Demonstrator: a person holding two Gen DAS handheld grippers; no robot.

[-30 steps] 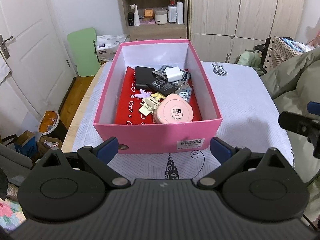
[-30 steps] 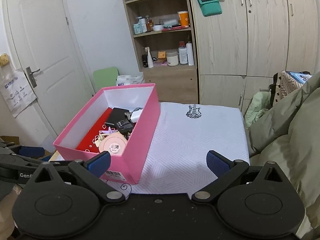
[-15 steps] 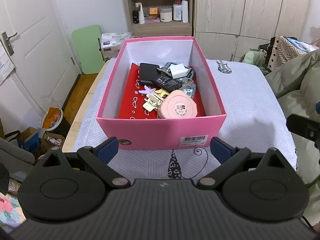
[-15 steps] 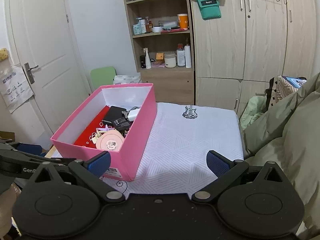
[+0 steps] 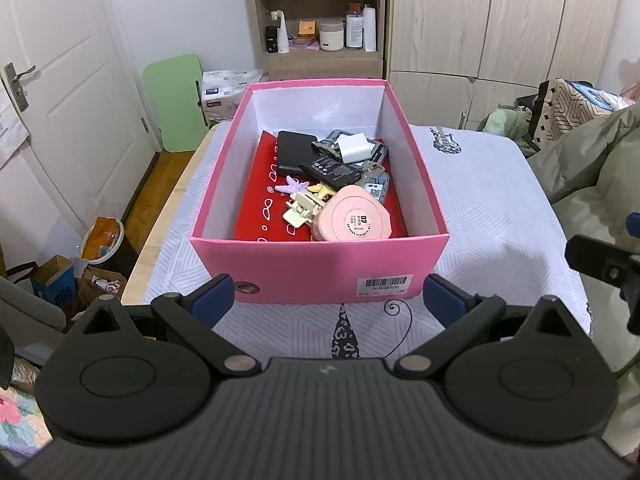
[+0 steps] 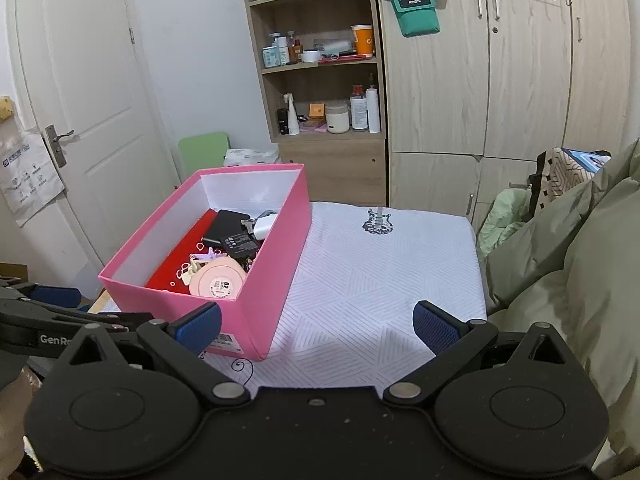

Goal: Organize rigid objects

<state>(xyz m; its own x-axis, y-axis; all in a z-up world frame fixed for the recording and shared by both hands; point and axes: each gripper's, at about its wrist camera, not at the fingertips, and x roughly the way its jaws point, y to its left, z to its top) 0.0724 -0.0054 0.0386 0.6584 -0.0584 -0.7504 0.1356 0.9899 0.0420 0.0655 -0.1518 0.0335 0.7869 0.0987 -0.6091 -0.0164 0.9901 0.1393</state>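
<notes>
A pink box [image 5: 320, 268] stands on the white patterned cloth. It holds a round pink case [image 5: 352, 219], a black power bank [image 5: 294, 152], a white charger [image 5: 354, 148], a cream hair clip [image 5: 300, 210] and a purple clip [image 5: 294, 188] on a red liner. My left gripper [image 5: 326, 298] is open and empty, just in front of the box's near wall. My right gripper [image 6: 318, 326] is open and empty, over the cloth to the right of the box [image 6: 276, 280]. The round pink case [image 6: 218, 282] shows there too.
The table's cloth [image 6: 380, 280] stretches right of the box. An olive coat [image 6: 580, 272] lies at the right. A wooden shelf unit [image 6: 324, 92] and wardrobes stand behind. A white door [image 5: 60, 100] and floor clutter [image 5: 80, 268] are to the left.
Both grippers have pulled back and risen a little from the box; the views tilt up. Both stay open and empty. The box's contents have not moved.
</notes>
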